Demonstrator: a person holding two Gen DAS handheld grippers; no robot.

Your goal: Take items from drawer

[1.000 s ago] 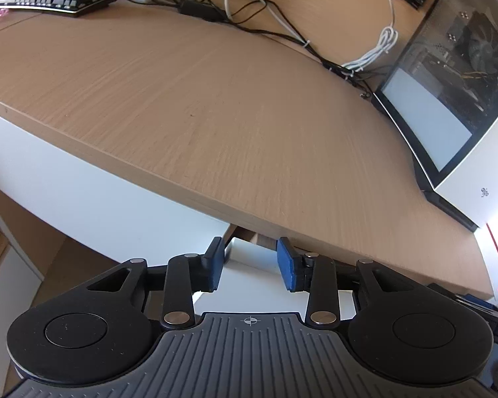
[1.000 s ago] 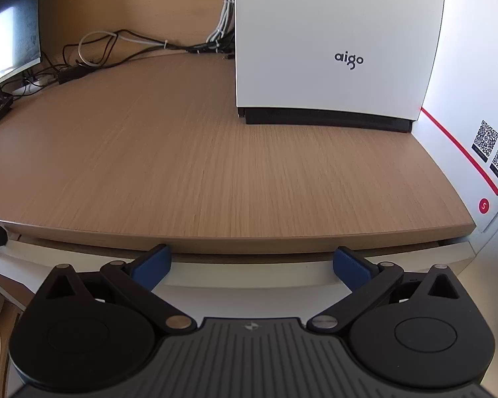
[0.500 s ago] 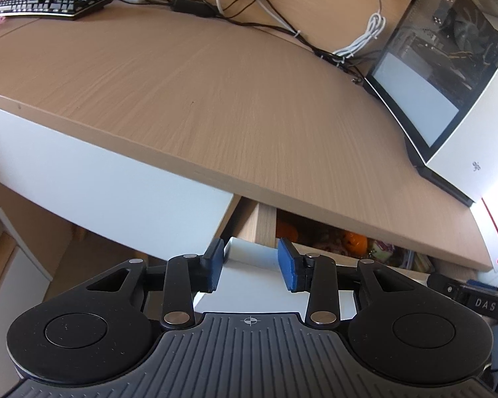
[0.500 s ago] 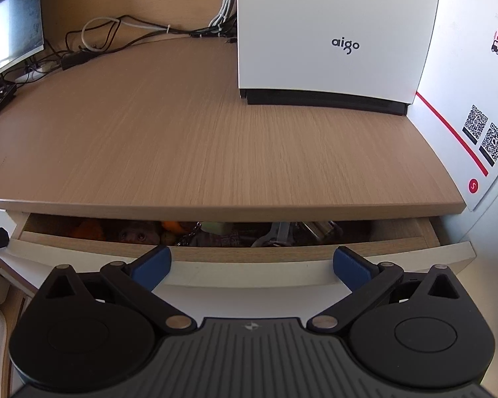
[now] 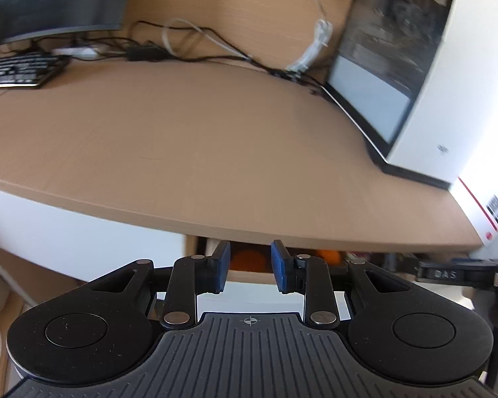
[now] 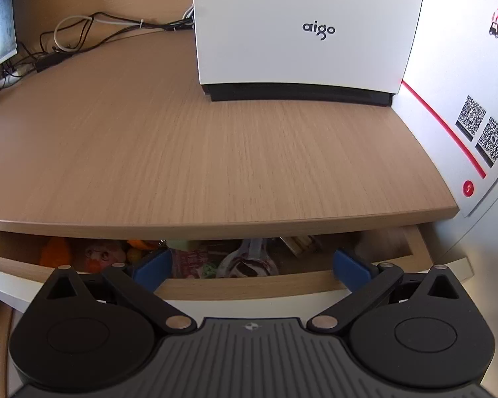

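Hanging just before the table point(image 5: 189, 152) front, the left tool point(image 5: 250, 267) shows its blue pads a narrow gap apart with nothing between them. Its view is blurred. Beyond the pads, the drawer point(image 6: 245, 287) stands partly pulled out below the table edge, and an orange item point(image 5: 247, 260) shows in the dark opening, too smeared to name. At the far left of the table lies a black keyboard point(image 5: 16, 71), with a tangle of cables point(image 5: 196, 44) behind it and a white computer case point(image 5: 425, 76) with a glass side panel at the right.

In the right wrist view, the drawer is open under the table, its wooden front rail crossing the frame. Contents read from left: an orange soft item point(image 6: 54, 252), a pinkish packet point(image 6: 104, 255), a small orange and green piece point(image 6: 139, 245), a red-and-white wrapper point(image 6: 194, 263), a grey-and-dark-red object point(image 6: 249, 260) and a wooden-looking piece point(image 6: 298, 242); most are shadowed and cannot be identified further.

The right tool point(image 6: 250, 270) is spread wide and empty, its blue pads level with the drawer's front rail, one at each side of the wrappers. Whether they touch the rail cannot be told. A wall poster point(image 6: 474, 126) with QR codes hangs at the far right.
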